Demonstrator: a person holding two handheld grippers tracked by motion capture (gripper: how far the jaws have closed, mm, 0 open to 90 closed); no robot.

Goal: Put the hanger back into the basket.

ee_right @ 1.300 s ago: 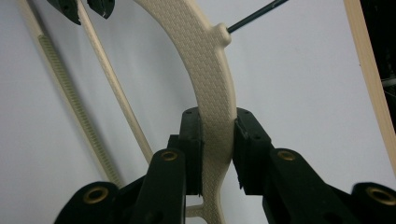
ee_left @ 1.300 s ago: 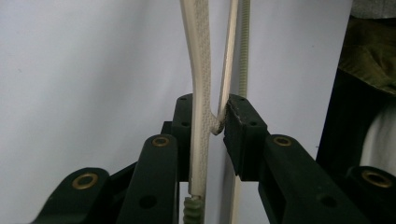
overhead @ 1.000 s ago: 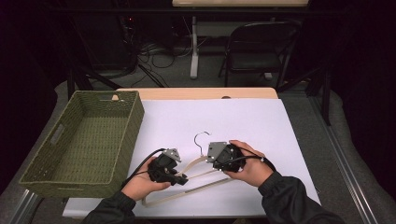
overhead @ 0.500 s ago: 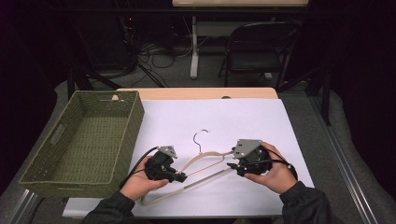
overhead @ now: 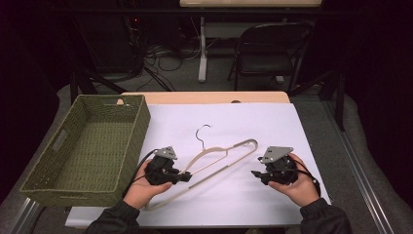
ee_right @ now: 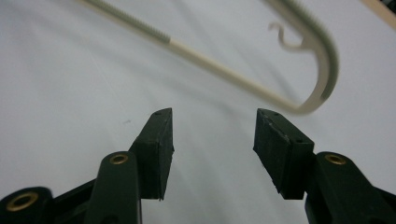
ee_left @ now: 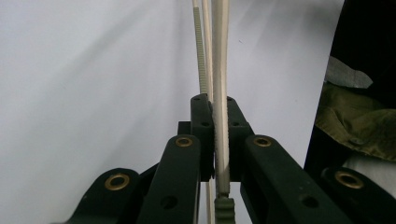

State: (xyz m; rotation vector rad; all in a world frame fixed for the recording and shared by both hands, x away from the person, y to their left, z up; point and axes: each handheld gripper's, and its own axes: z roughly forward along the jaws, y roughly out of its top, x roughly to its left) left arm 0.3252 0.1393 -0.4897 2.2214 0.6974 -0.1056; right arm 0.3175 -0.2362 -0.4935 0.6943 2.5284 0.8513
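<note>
Lying flat on the white table cover (overhead: pixel 272 126), the cream hanger (overhead: pixel 221 158) sits beside the green woven basket (overhead: pixel 85 146), its dark hook pointing toward the far edge. My left gripper (overhead: pixel 182 177) is clamped on the hanger's lower bar (the bar runs straight between the jaws in the left gripper view). My right gripper (overhead: pixel 255 173) rests released, jaws spread, near the hanger's rounded end (ee_right: pixel 322 70).

Bright table, dark surroundings, soft blur
</note>
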